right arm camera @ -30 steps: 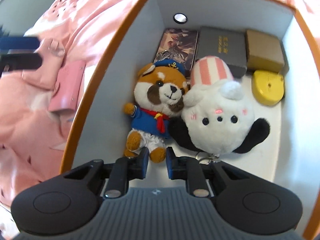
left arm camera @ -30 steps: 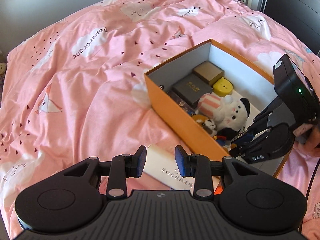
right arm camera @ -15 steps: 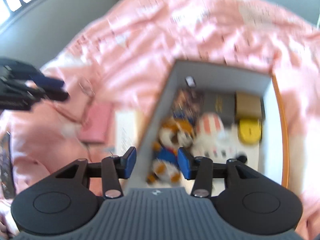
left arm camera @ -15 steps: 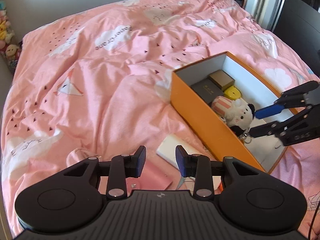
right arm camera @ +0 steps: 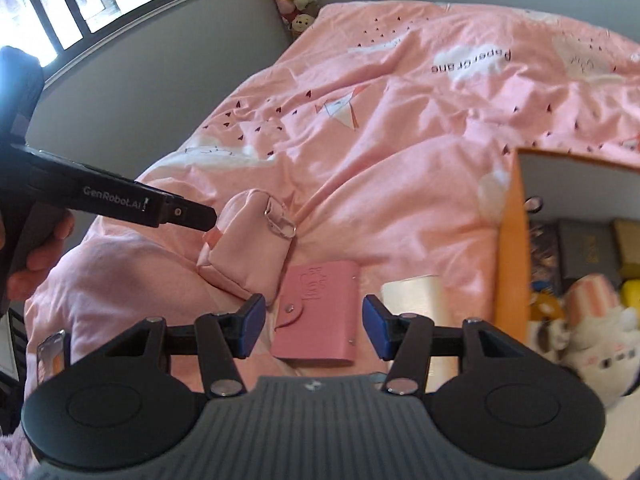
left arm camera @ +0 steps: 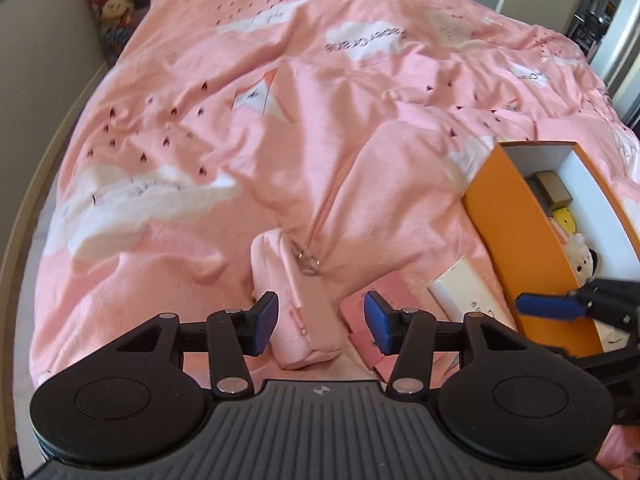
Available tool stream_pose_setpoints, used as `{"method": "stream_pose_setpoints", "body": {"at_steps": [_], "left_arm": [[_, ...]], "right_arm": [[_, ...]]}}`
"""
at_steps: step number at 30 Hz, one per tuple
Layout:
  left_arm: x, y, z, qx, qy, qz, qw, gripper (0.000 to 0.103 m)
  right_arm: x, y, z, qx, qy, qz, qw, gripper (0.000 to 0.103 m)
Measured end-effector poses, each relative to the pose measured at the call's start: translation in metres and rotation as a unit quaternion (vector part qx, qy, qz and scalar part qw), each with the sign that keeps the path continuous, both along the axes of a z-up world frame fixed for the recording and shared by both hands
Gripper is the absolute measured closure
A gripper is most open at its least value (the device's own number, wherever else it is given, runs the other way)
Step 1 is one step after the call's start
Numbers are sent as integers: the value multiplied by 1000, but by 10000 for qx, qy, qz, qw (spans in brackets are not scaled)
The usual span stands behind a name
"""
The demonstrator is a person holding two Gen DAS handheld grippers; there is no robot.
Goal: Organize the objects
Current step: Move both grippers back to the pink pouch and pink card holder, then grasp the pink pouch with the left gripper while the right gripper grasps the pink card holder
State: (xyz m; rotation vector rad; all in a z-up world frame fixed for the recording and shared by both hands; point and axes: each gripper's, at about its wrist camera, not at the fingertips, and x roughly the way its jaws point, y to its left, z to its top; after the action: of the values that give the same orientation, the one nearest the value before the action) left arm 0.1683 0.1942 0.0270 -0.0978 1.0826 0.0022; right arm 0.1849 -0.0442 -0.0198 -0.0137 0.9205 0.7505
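Pink bed (left arm camera: 248, 128) carries the orange box (left arm camera: 516, 236), with pouch (left arm camera: 298, 300), wallet (right arm camera: 320, 312) and a white box (right arm camera: 416, 296) lying beside it. I'd drop the left tool (left arm camera: 318, 324) straight over the pouch and pinch mid-body, clear of its ring. Both tools gape wide holding nothing; the right tool (right arm camera: 312, 324) hovers over the wallet.

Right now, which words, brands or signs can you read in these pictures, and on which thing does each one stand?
"GenRobot.AI": on the side of the left claw, white letters on black, in the right wrist view.
"Papercrane": on a white cloud of the pink duvet, printed upside down in both views.
Embossed mark on the pink card wallet: too faint to read.
Small print on the white box: too small to read.
Gold print on the dark grey box: blurred.
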Motion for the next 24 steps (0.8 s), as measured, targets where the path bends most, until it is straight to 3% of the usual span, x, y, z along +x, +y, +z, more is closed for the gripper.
{"method": "stream_pose_setpoints", "body": {"at_steps": [5,16,19,24], "left_arm": [[8,14,-26,-69,206,175,9996,41],[29,34,-64,-387,463,386,9974,40],[32,32,-69,-364,485,315,9977,40],[37,32,-78,-323,556,257,9976,41]], "right_arm": [[14,23,-37,-27,375,-194,9991,47],[44,49,-82,-495,893,-353,9941,45],[52,50,-91,-388,1109,-411,9922,38],[66,47,-103,-130,1395,-508,9888,37]]}}
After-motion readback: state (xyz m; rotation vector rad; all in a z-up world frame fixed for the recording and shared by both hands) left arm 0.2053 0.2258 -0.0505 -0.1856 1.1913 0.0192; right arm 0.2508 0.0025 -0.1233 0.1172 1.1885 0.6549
